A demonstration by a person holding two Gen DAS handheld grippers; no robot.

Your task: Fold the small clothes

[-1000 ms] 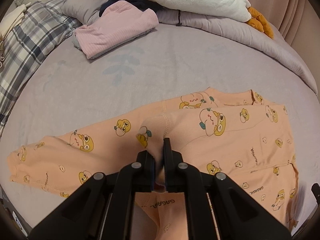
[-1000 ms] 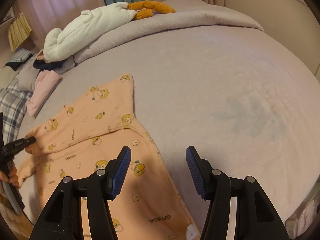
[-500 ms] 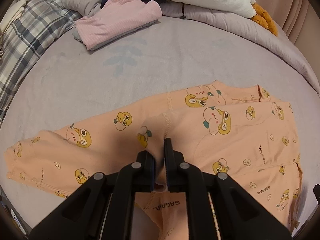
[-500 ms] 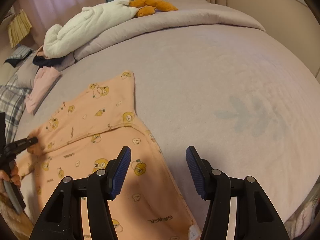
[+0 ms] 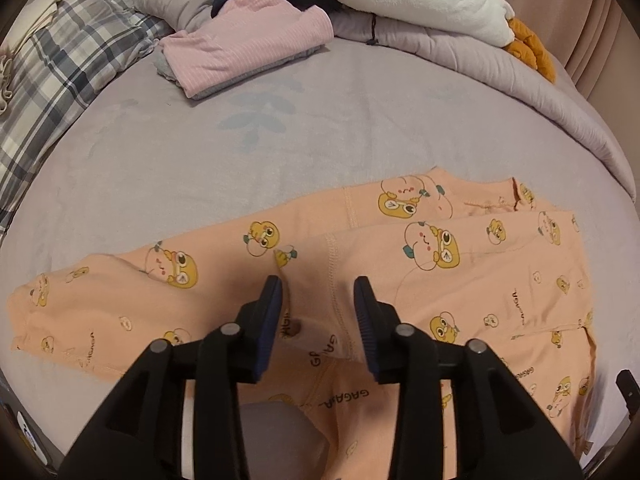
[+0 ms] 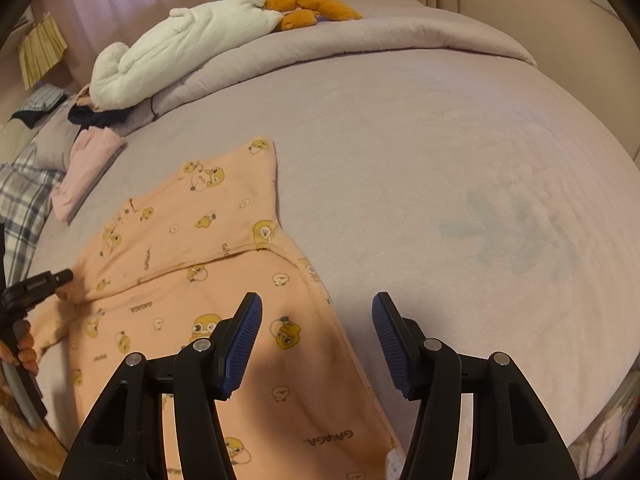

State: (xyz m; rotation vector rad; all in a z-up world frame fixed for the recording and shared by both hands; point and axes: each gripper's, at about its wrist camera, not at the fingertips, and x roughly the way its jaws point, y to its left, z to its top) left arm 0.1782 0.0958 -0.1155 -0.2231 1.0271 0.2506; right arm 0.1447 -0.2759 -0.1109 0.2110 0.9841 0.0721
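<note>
Bed (image 5: 168, 152): lilac sheet, soft matte nap, faint leaf print. Peach knit pyjama top (image 5: 480, 280), cartoon-duck print, lies flat near bed's front edge, one sleeve stretched left, stitched seams visible. Left claw (image 5: 318, 300): jaws opening, ribbed blue pads off fabric, raised fold of top between them. Right claw (image 6: 316, 332): jaws apart, nothing gripped, over top's hem edge. Folded pink ribbed garment (image 5: 248, 48) well behind, beside plaid pillow (image 5: 60, 80); white fleece plush (image 6: 180, 52) on rolled duvet (image 6: 360, 40).
</note>
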